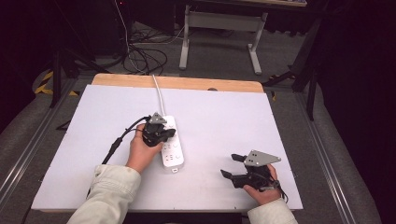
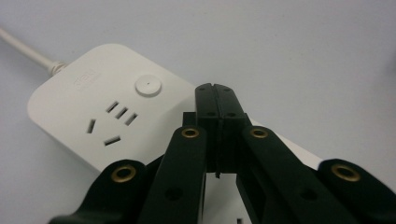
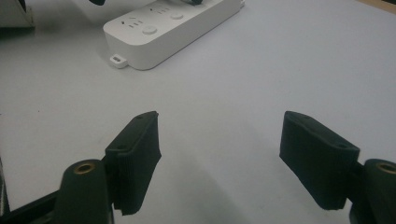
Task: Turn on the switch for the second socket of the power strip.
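White power strip lying flat mid-table, cord running off the far end. Left gripper right over the strip's middle, jaws pressed together, nothing between them. Right gripper well off to the strip's right, jaws spread wide, empty.

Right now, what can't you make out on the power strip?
- Middle sockets of the power strip: high view, left gripper covers them.
- Near end: left gripper view, shut jaws block it.
- Cord plug end: runs off the table's far edge.
- Embossed logo: too faint.
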Available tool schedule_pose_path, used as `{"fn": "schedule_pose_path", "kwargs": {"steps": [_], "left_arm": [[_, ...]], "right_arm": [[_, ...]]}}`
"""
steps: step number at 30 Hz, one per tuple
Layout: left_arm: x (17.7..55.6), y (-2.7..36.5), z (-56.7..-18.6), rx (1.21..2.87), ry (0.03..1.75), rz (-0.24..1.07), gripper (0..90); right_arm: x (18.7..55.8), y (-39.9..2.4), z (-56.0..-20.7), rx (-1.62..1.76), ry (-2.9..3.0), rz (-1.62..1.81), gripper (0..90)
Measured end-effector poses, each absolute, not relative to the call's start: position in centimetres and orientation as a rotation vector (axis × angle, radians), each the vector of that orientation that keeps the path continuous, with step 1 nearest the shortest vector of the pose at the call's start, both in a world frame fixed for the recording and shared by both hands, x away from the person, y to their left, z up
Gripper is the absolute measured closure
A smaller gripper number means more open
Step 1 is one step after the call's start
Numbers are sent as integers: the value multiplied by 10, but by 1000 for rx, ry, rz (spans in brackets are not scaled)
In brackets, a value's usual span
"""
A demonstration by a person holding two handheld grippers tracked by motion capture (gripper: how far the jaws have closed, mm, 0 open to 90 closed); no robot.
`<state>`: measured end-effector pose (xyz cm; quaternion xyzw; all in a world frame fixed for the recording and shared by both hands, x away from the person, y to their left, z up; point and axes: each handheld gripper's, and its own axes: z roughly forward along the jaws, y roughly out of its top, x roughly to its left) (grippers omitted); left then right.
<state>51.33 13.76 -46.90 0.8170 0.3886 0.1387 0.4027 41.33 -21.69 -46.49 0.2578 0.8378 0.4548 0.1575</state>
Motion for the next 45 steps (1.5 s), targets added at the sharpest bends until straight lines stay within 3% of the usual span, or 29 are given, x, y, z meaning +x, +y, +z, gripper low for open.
{"fn": "schedule_pose_path", "kwargs": {"steps": [17,30,39,45], "left_arm": [[514,135,-471,2039,992,312,900],[513,134,-470,2085,948,356,900],[502,143,-445,1973,901,355,900],[494,151,-434,1983,905,381,899]], "right_arm": [[413,-216,-465,739,2401,1296,292],[414,-216,-465,735,2404,1293,292],[414,-217,-465,739,2401,1297,291],[414,-217,-465,741,2401,1299,291]]}}
